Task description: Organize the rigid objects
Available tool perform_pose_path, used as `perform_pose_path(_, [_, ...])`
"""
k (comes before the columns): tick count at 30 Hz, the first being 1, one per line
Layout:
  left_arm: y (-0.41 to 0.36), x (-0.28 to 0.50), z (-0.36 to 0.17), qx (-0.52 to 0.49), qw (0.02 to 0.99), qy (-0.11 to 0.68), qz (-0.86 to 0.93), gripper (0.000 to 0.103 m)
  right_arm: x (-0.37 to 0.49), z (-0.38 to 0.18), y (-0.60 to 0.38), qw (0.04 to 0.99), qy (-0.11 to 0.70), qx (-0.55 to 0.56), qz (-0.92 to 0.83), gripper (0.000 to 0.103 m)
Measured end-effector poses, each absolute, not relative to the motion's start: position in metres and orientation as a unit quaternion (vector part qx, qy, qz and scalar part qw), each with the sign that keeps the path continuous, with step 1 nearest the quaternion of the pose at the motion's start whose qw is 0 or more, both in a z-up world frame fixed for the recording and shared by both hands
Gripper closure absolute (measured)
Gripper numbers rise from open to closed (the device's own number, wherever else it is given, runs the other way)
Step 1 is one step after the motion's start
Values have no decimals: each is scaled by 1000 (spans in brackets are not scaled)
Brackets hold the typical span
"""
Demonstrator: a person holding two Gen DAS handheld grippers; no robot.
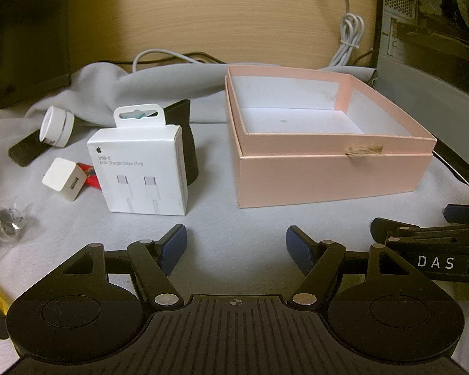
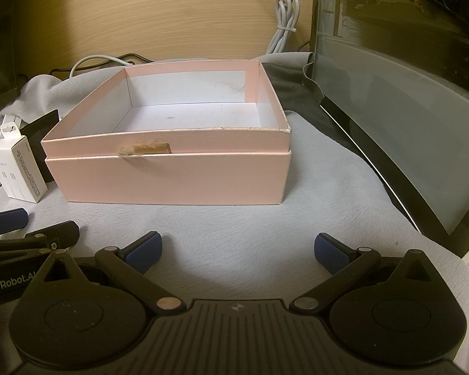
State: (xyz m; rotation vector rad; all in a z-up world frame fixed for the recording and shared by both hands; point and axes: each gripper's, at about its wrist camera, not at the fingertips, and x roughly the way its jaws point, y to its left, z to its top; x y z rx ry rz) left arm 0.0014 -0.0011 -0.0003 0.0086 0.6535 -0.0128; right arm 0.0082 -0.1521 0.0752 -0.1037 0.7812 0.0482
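Now both grippers hover low, left gripper (image 1: 236, 243) and right gripper (image 2: 238, 251) spread wide and empty; pink box (image 2: 172, 175) ahead (nothing inside), cable box (image 1: 140, 172) upright to its left.

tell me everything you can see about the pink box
The pink box is a square, shallow cardboard box, open on top, seated in what looks like its own upturned lid, which forms a wider band round its base. Its inside is white, empty, with a small dark smudge on the floor. A torn strip of brown tape clings to the near wall. It sits flat on the grey cloth, apart from both open grippers.
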Motion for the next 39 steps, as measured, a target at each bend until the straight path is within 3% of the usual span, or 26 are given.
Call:
perform_pose_path(34, [-2,0,0,5,947,320,-2,27,13,73,-153,922,382,-53,34,0])
perform_pose_path(39, [4,-3,3,-11,948,319,-7,31,13,73,-153,922,382,-53,34,0])
